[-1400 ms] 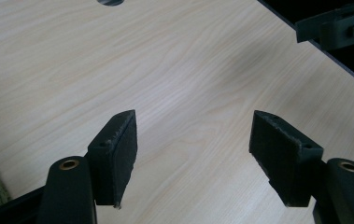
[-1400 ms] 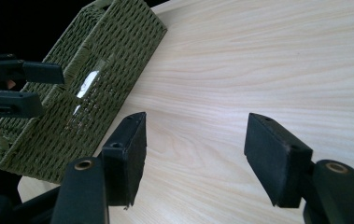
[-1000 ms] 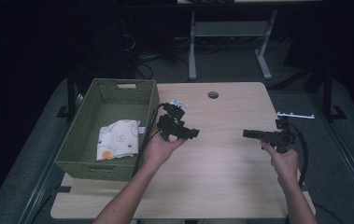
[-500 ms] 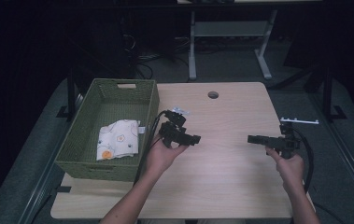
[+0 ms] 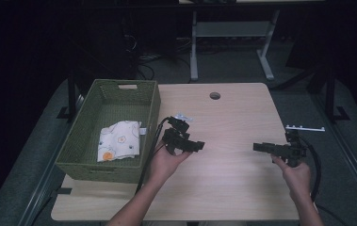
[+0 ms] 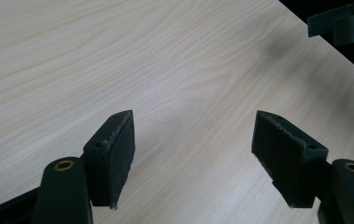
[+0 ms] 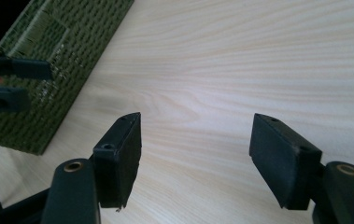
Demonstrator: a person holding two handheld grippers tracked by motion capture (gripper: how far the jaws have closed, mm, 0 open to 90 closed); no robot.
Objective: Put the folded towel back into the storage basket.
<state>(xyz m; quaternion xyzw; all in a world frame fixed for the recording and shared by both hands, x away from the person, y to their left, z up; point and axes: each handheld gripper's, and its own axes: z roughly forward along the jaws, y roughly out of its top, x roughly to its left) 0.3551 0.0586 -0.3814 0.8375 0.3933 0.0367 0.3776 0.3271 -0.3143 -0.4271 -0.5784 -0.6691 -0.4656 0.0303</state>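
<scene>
A folded patterned cloth (image 5: 118,146) is seen lying on the floor of the green woven basket (image 5: 152,110) at the left of the wooden table (image 5: 232,188), toward its near end. The left gripper (image 5: 199,146) is held just right of the basket, the right gripper (image 5: 257,147) well apart at the right; both point inward with jaws spread wide and nothing between them. The cloth is judged light, soft and limp, liable to unfold when lifted. A pinch on a raised fold or free edge is judged the best hold.
</scene>
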